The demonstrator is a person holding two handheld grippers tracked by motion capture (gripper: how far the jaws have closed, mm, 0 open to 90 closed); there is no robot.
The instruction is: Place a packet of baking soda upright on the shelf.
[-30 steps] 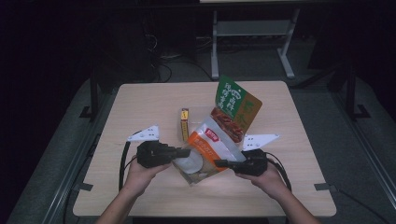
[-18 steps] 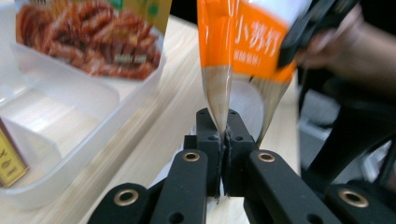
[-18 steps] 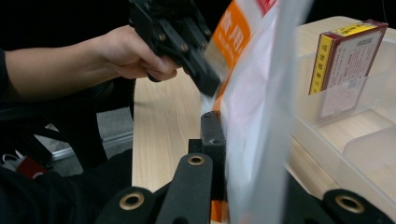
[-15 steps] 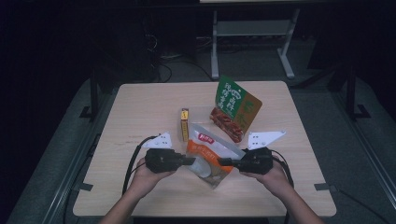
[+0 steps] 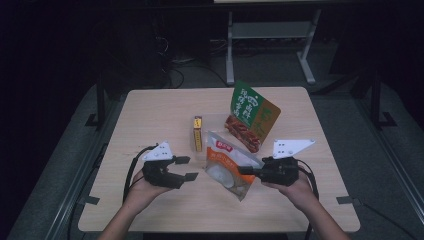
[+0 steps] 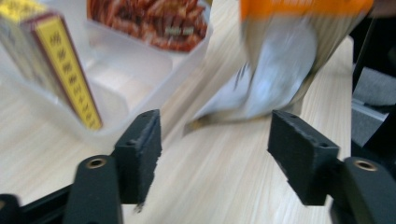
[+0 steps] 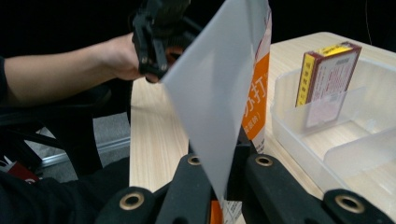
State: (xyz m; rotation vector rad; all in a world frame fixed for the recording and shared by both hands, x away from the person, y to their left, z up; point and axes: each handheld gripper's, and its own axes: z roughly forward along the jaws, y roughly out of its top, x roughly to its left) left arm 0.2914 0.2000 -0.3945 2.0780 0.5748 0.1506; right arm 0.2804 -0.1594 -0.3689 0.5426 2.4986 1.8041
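A white and orange pouch [image 5: 226, 165] hangs tilted just above the table, and my right gripper [image 5: 245, 170] is shut on its right edge. In the right gripper view the pouch's plain white back [image 7: 219, 93] rises from between the shut jaws of my right gripper [image 7: 224, 186]. My left gripper [image 5: 186, 168] sits left of the pouch. Its jaws have just been opening and nothing is between them. In the left gripper view the blurred pouch [image 6: 280, 70] lies beyond my left gripper [image 6: 215, 154], clear of both pads.
A clear divided tray [image 7: 327, 154] holds an upright yellow and red box [image 5: 198, 133] and a green snack bag [image 5: 252, 117]. The box [image 6: 60, 60] and tray [image 6: 140, 70] lie close ahead of the left jaws. Bare table [image 5: 150, 115] stretches to the far left.
My left gripper has let go of the pouch, opened and drawn back to the left. The pouch stays in my right gripper, which has hardly moved.
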